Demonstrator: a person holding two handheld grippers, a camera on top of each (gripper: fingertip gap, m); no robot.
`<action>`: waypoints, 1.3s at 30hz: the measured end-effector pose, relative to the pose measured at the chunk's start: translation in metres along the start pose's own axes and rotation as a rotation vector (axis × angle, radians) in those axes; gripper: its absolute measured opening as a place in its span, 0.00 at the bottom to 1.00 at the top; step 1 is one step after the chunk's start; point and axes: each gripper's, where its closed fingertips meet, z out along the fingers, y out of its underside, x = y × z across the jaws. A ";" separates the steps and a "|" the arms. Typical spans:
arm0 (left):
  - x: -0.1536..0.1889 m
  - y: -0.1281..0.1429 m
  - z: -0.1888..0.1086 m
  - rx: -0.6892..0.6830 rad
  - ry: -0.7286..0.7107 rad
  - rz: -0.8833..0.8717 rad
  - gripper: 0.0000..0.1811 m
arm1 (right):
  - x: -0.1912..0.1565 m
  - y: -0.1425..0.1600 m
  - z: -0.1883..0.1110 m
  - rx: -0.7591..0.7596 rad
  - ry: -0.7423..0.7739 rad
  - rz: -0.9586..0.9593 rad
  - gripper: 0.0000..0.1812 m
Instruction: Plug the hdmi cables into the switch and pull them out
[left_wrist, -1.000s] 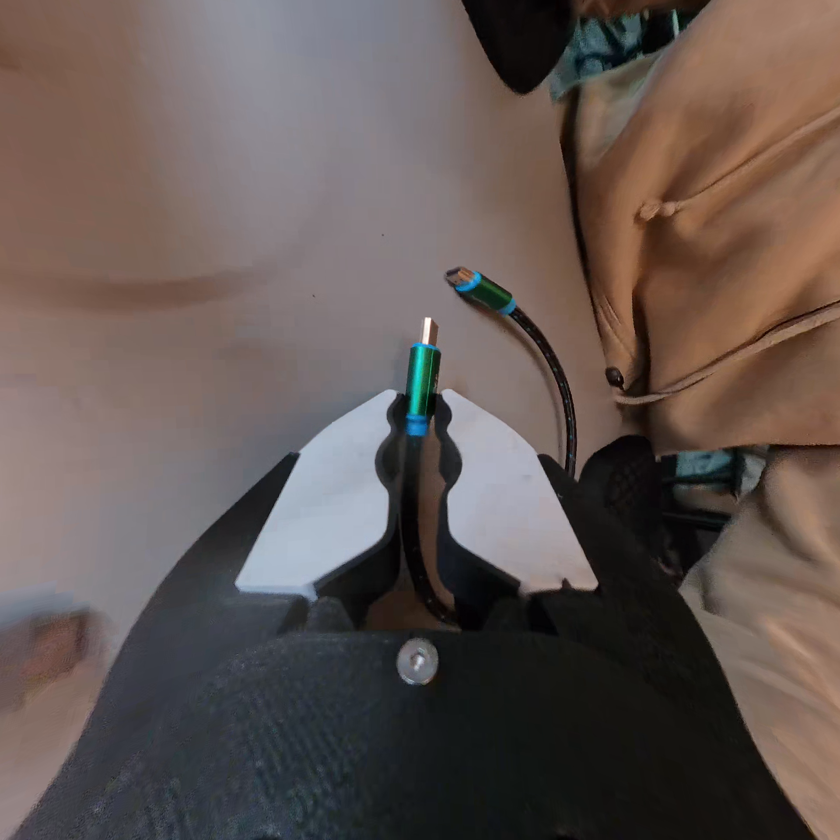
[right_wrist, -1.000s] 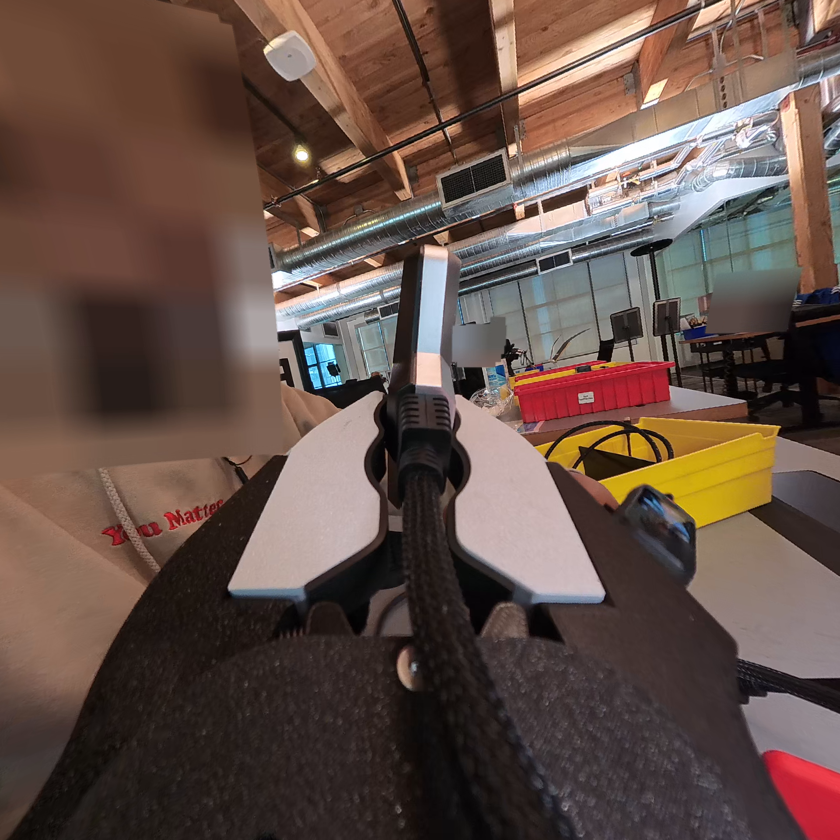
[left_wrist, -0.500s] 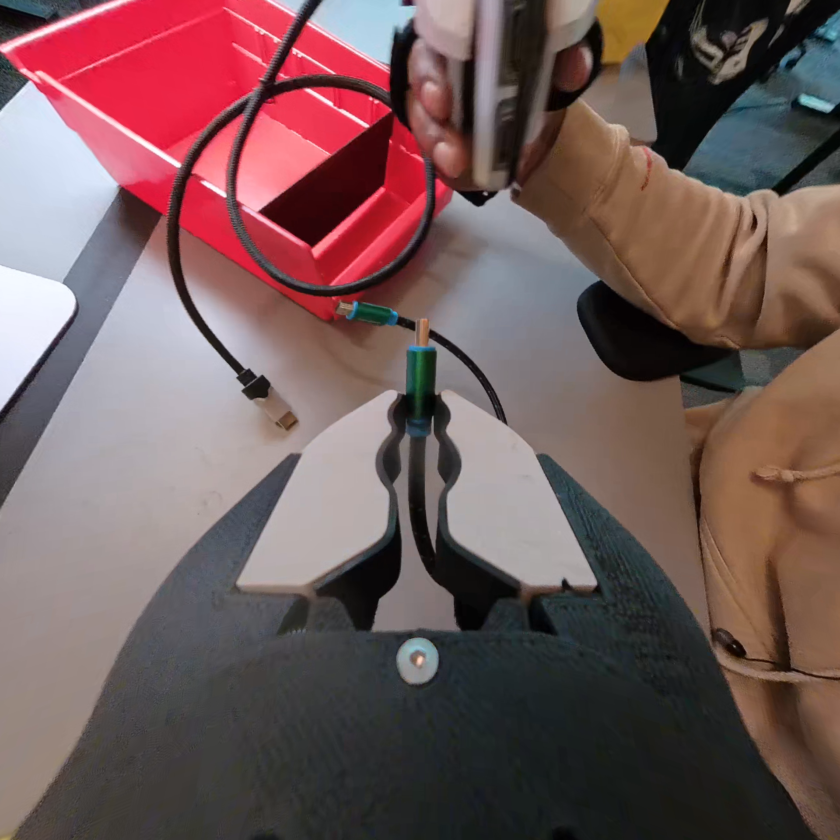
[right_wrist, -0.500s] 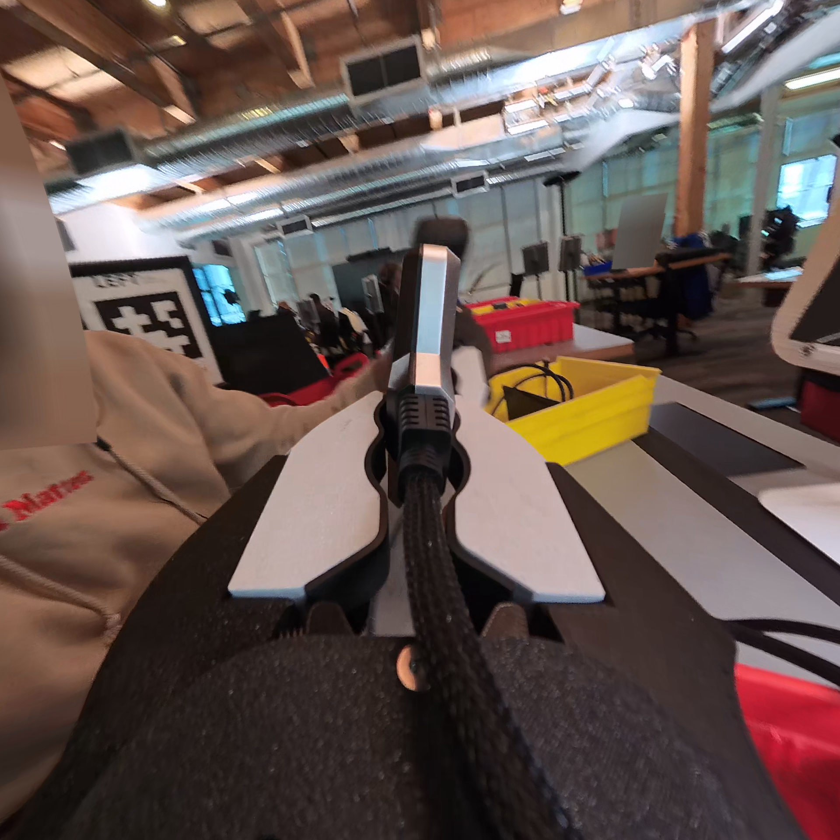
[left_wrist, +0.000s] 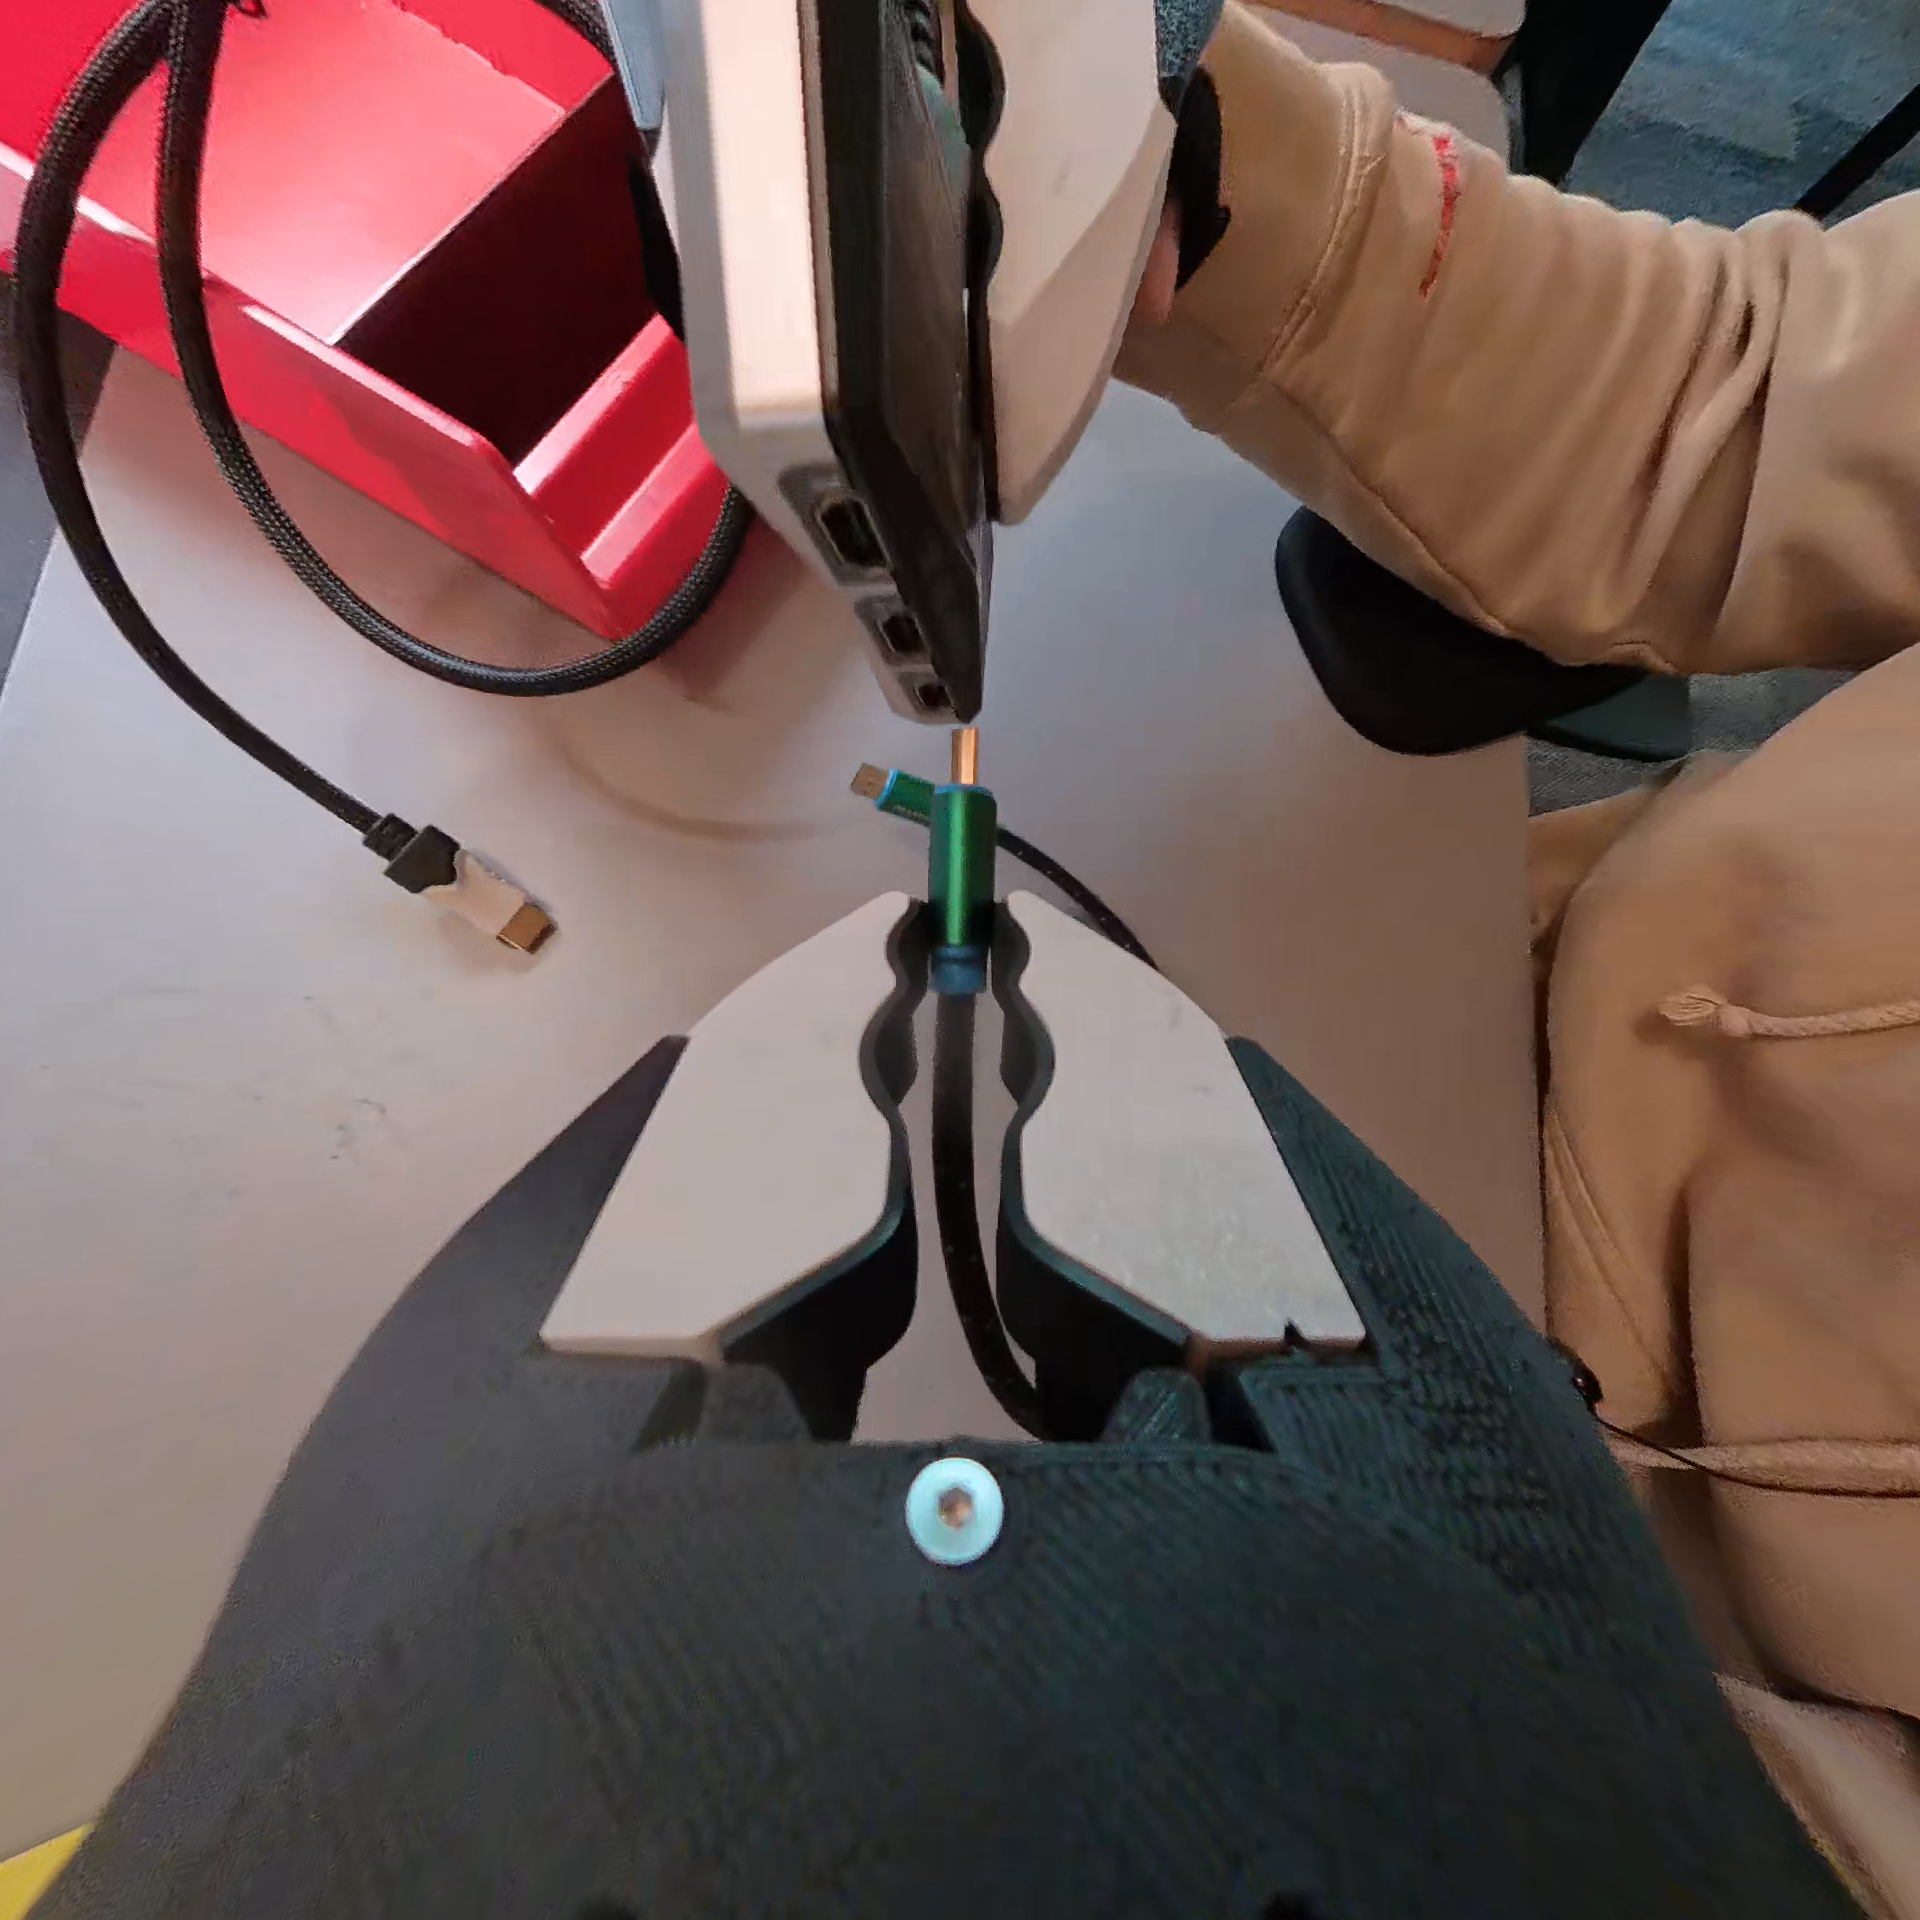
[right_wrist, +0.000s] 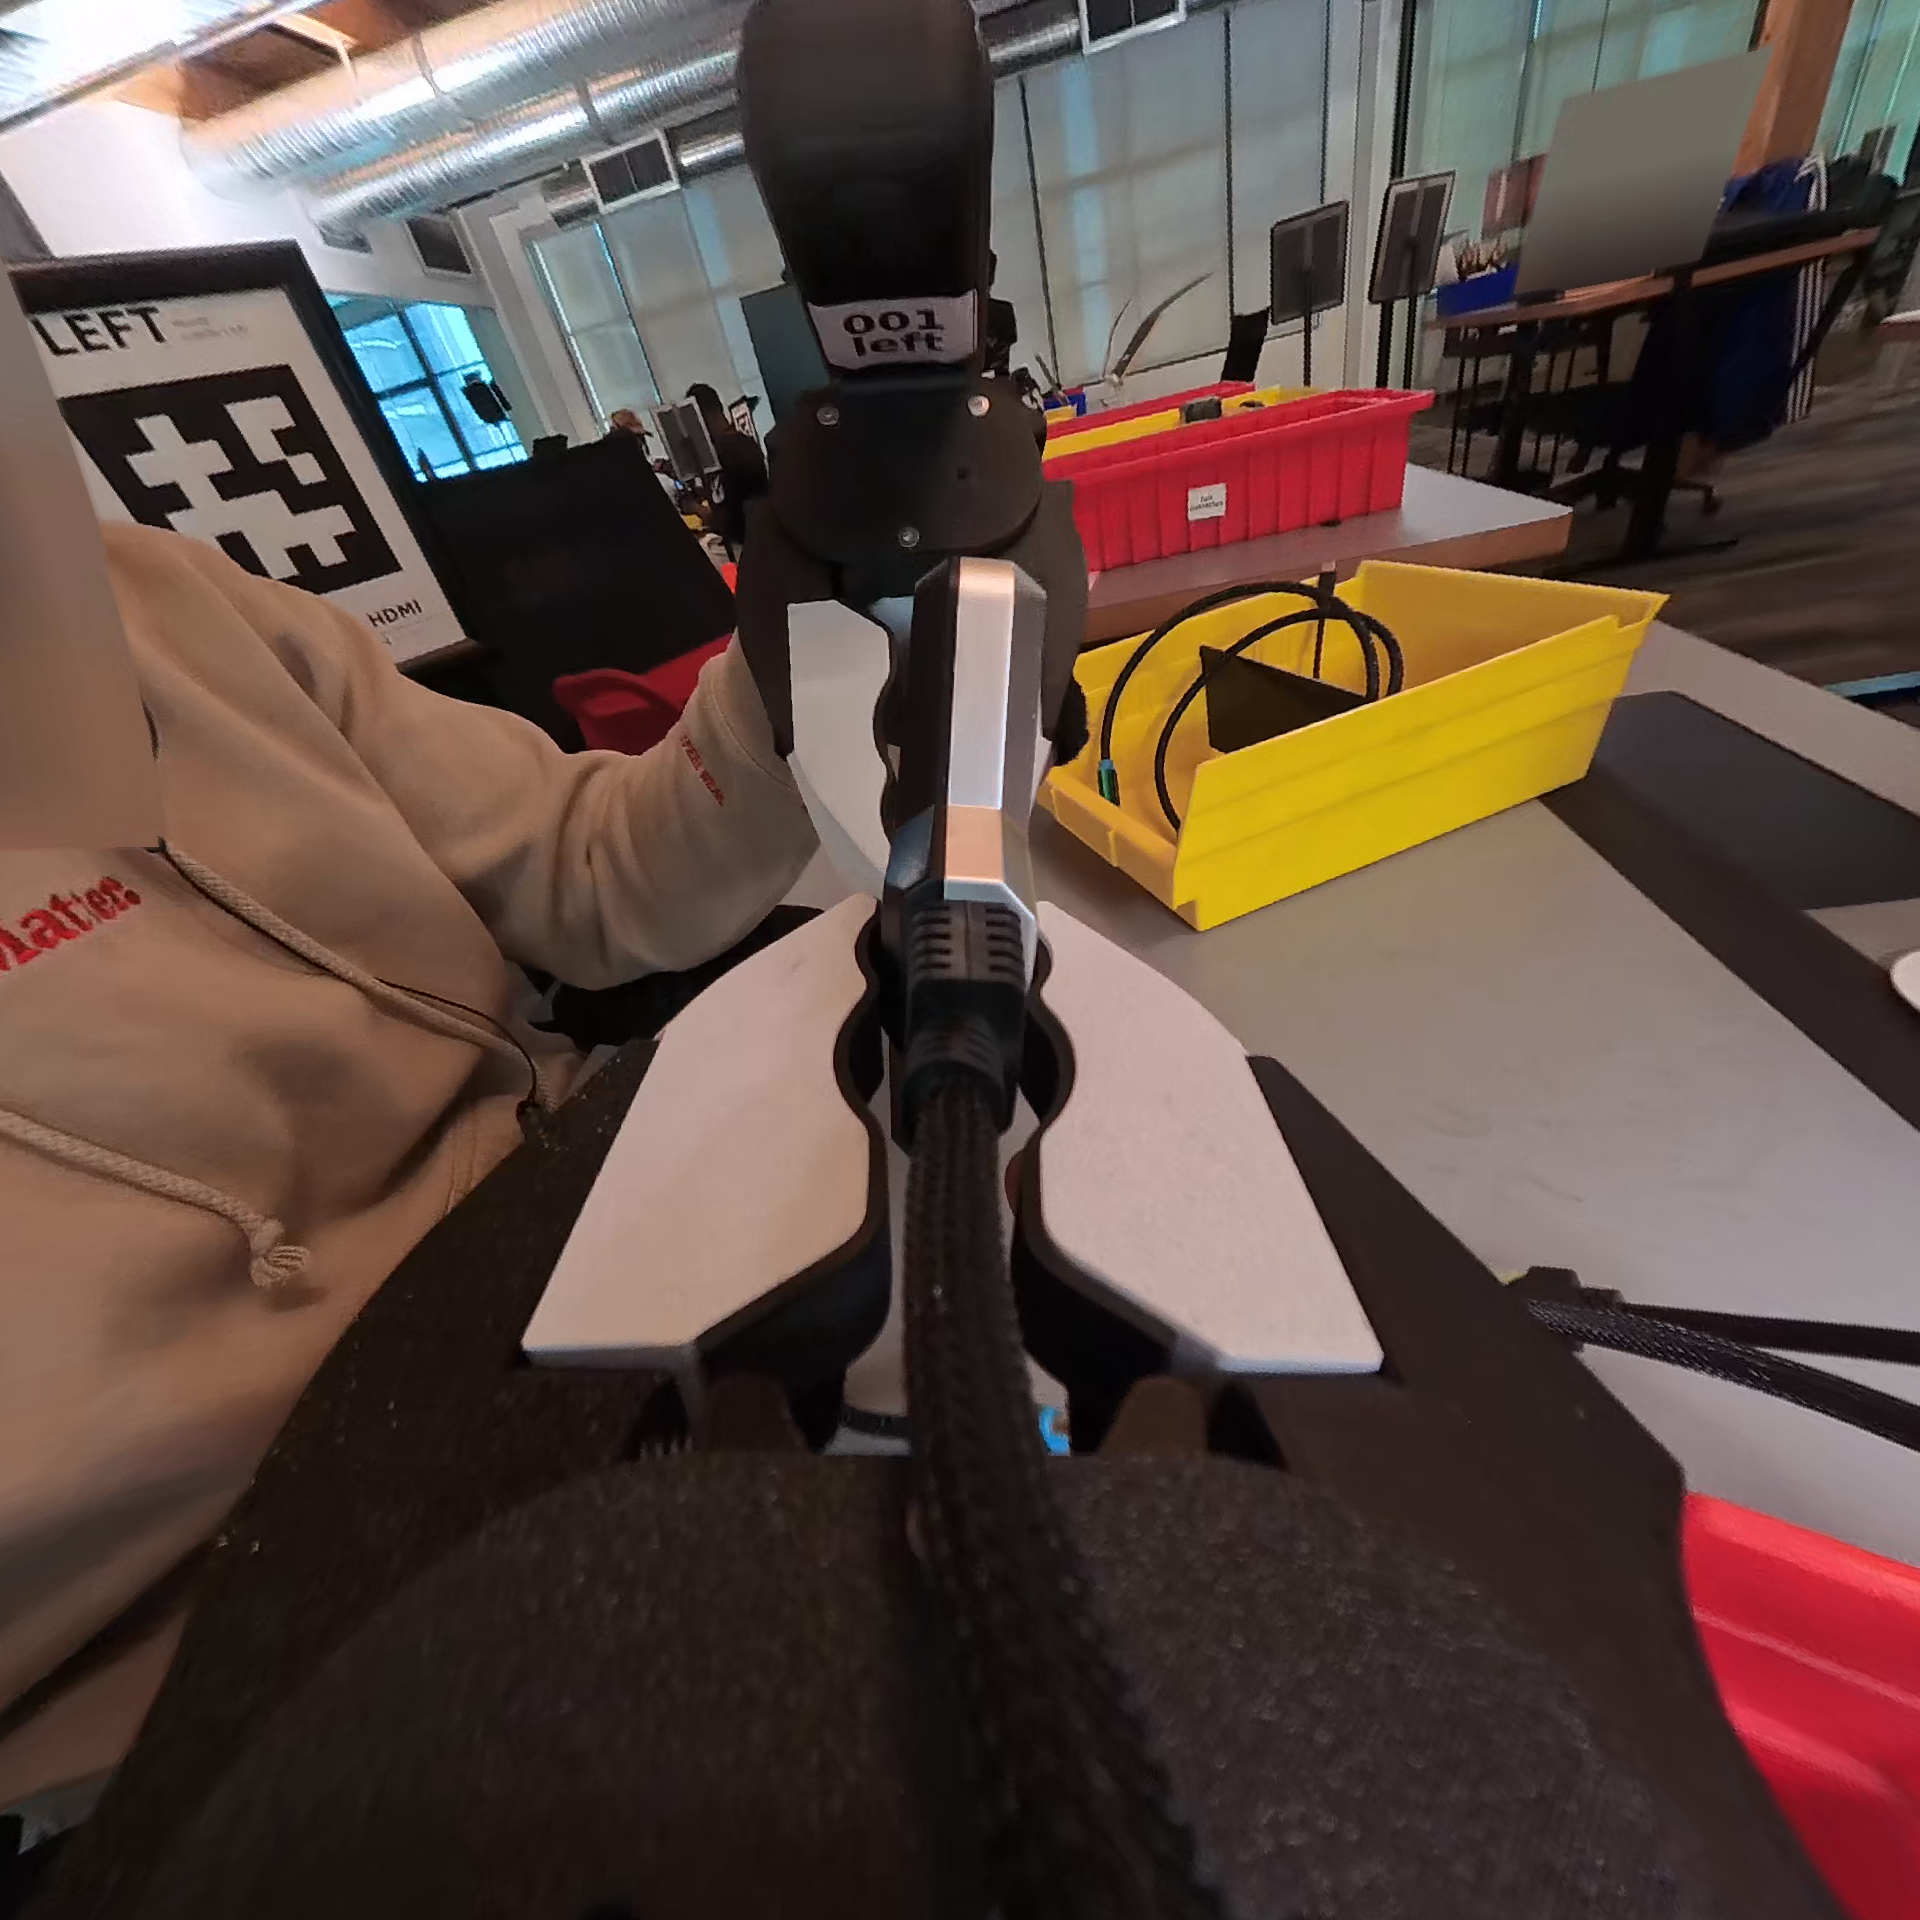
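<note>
My left gripper (left_wrist: 961, 914) is clamped on the green plug (left_wrist: 961, 862), gold tip pointing forward. Half a second ago the switch (left_wrist: 914, 582) was well up and away from that tip; now it hangs directly ahead, and the tip sits just short of the lowest of its three visible ports, not yet touching. A second ago this view showed only blurred surface and my sleeve, so both tongs have swung into alignment quickly.

My right gripper (right_wrist: 956, 997) is closed around the black connector (right_wrist: 956, 966) already seated in the switch's near end, so I carry the switch by that plug, with its braided cable (right_wrist: 961, 1351) running back between the fingers. In the right wrist view the switch (right_wrist: 971, 727) stands edge-on, the left tongs beyond it.

On the table (left_wrist: 260, 1039): a second green plug (left_wrist: 894, 792) lies just behind the one I hold, and a loose black-and-silver plug (left_wrist: 468, 894) lies toward the left edge. The red bin (left_wrist: 416, 416) sits at the far left, the black cable looped around its near corner. A yellow bin (right_wrist: 1351, 748) holds another coiled cable.

Judgement: the approach is done and insertion is the step in hand. The tip looks slightly right of the port mouth, so a small lateral correction seems needed before pushing.
</note>
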 end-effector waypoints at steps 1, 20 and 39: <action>-0.001 0.001 0.002 -0.008 -0.006 0.001 0.07 | 0.000 0.001 0.002 0.001 -0.004 0.001 0.12; 0.000 0.004 0.009 -0.003 0.039 -0.005 0.07 | -0.007 0.005 0.011 -0.022 -0.010 -0.079 0.12; -0.009 -0.038 -0.004 0.386 0.228 -0.122 0.06 | 0.005 -0.030 -0.002 0.213 0.033 -0.004 0.13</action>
